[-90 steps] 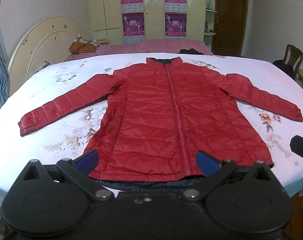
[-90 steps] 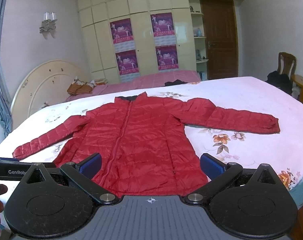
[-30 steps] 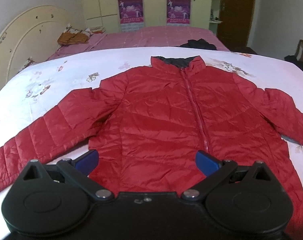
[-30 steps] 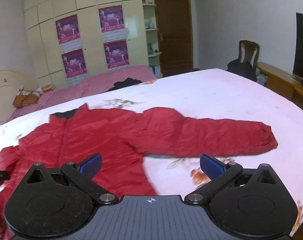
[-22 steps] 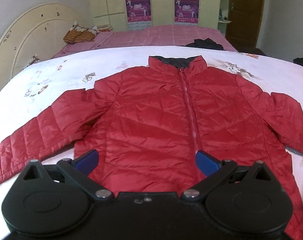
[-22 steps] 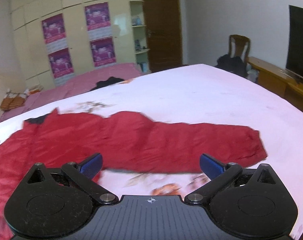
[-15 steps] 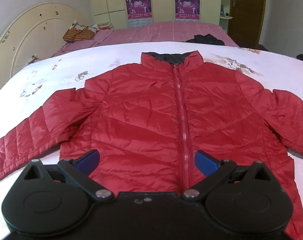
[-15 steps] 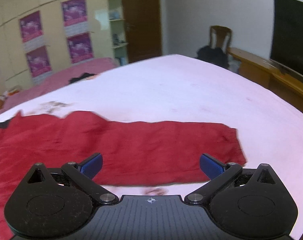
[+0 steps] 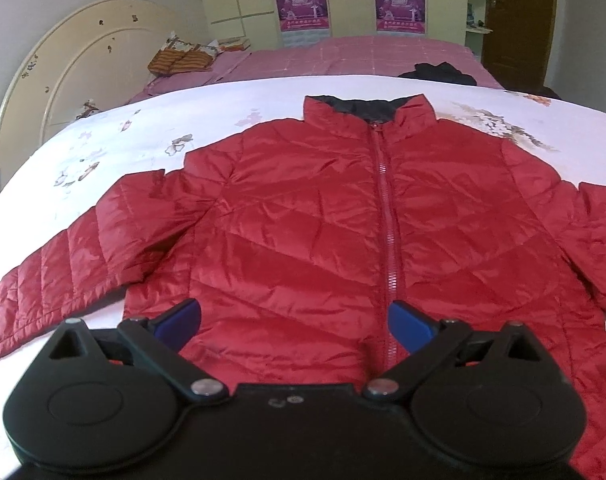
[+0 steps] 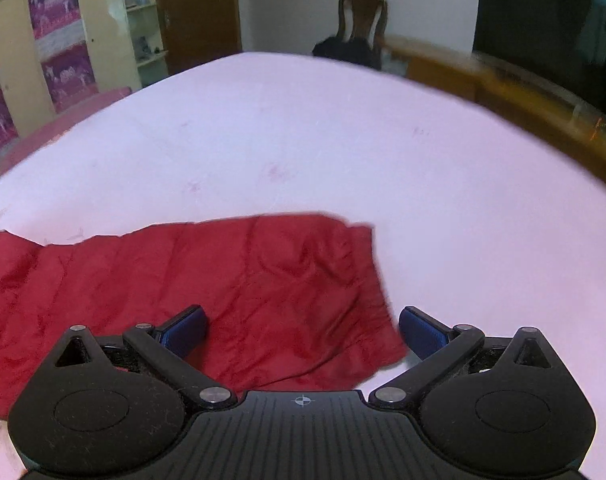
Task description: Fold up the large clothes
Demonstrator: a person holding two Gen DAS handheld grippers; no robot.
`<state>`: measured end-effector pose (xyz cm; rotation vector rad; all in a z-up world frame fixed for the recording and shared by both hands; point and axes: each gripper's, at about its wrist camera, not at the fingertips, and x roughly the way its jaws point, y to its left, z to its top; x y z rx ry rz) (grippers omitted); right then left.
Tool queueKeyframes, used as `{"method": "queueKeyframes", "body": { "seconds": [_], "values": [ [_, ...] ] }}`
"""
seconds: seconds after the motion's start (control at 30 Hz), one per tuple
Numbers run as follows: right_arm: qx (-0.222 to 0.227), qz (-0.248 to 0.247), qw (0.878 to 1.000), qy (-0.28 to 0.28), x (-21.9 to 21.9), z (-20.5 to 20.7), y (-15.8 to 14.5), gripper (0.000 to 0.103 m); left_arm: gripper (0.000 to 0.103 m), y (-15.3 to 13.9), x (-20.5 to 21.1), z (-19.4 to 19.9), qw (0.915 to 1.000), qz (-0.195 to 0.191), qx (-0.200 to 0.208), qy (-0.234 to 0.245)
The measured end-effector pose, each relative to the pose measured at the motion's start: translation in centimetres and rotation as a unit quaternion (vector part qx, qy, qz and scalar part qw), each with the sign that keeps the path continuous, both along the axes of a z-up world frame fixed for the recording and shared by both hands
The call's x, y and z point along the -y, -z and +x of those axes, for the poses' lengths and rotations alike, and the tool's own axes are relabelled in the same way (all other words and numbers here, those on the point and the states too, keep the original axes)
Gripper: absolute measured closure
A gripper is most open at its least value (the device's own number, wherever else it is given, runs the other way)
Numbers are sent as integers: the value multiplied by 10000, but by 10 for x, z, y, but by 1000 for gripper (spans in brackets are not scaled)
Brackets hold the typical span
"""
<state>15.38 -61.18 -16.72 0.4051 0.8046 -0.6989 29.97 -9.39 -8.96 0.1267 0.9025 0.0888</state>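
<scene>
A red quilted jacket [image 9: 323,216] lies flat and zipped on the floral bedsheet [image 9: 115,136], collar at the far side, sleeves spread out. My left gripper [image 9: 295,322] is open and empty, hovering over the lower front of the jacket beside the zipper [image 9: 387,216]. My right gripper [image 10: 301,330] is open and empty, just above the cuff end of the jacket's right sleeve [image 10: 263,280], with the cuff edge between its blue fingertips [image 10: 421,332].
A second bed with a pink cover [image 9: 363,52] holds a dark garment [image 9: 439,74] and folded cloth [image 9: 183,60]. A cream headboard [image 9: 83,80] stands left. A chair [image 10: 361,24] and wooden furniture [image 10: 523,96] stand beyond the bed's right edge.
My right gripper swung right and came down close over the sleeve's cuff. My left gripper shifted a little over the jacket front.
</scene>
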Motion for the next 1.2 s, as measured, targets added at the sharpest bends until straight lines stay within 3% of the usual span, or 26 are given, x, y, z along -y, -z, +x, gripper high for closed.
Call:
{"method": "queueKeyframes", "body": {
  "seconds": [0.07,0.2,0.23,0.4,0.5,0.73,1.0,1.2],
  "values": [
    [124,-8,9999,-10,-2,-3,-2,34,4,0,-2,0,10000,-13,-9,-25],
    [360,159,9989,-246,-8,-6,-9,81,4,-1,-6,-1,10000,-86,4,-32],
    [396,172,9987,-283,-8,-5,-10,85,4,-1,-7,-1,9999,-129,15,-28],
    [800,-21,9946,-667,-31,6,-37,85,6,-3,-16,-3,9997,-260,39,21],
    [1118,-143,9865,-1187,-64,25,-61,85,7,-7,-24,-3,9994,-357,39,15],
    [1708,81,9460,-2753,-193,86,-93,85,7,-12,-58,-2,9979,-634,136,-43],
    [1519,740,9001,-4016,-349,144,-71,85,7,-12,-113,5,9953,-903,256,-237],
    [1091,1181,8783,-4502,-425,178,-34,85,7,-10,-144,15,9935,-1087,145,-321]
  ]
}}
